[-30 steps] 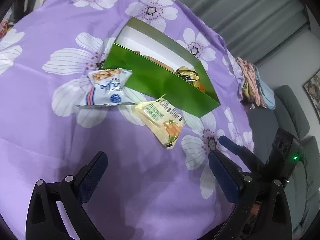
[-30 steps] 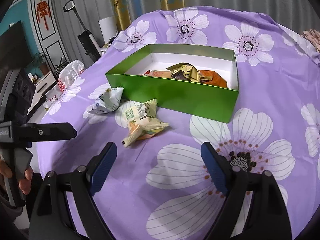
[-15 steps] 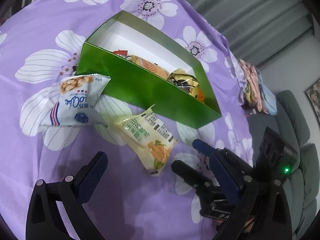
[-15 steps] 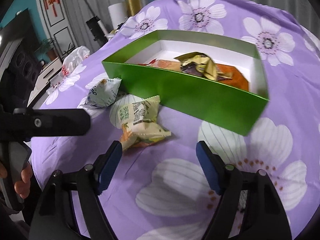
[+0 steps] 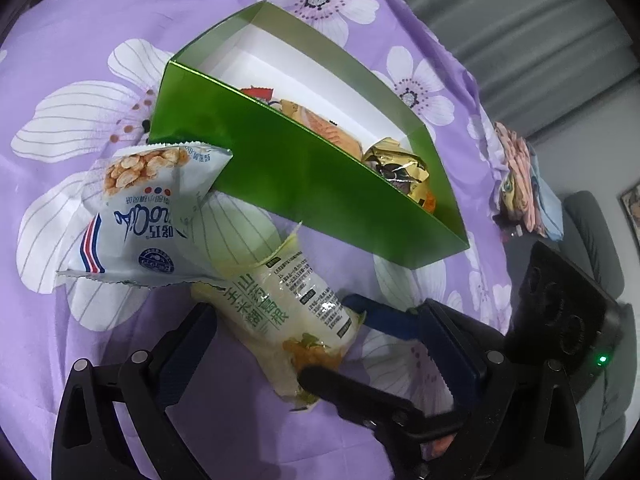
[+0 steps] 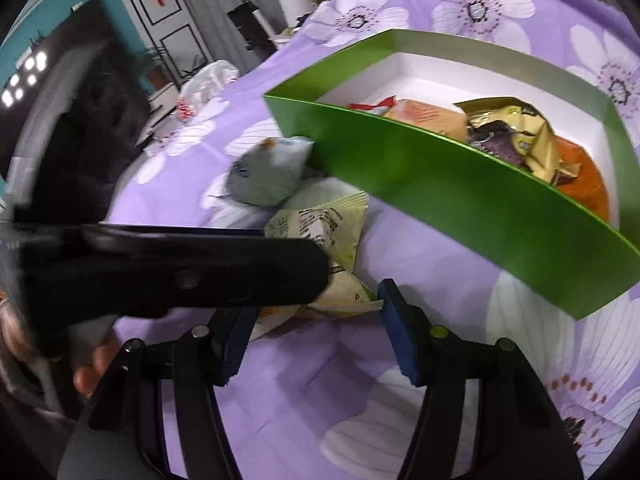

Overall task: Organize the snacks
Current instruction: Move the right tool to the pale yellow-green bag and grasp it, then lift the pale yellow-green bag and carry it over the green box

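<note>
Left wrist view: the yellow-green snack packet [image 5: 286, 312] lay on the purple flowered worktop [image 5: 72, 8], at 6 o'clock from the green box [image 5: 296, 168], overlapped by the blue-white packet [image 5: 140, 216] at its 10 o'clock. The left gripper [image 5: 320, 340] straddled the packet, fingers spread wide, not pressing. The right gripper [image 6: 316, 340] approached the packet's lower end; its fingers had just been narrowing, with the packet end between them and contact uncertain. Good practice, by judgement: close squarely across the packet body, avoid the crimped seam, then lift clear of the box wall.

Both hand-held grippers neared the yellow snack packet [image 5: 288, 320]; right jaws narrowed.
</note>
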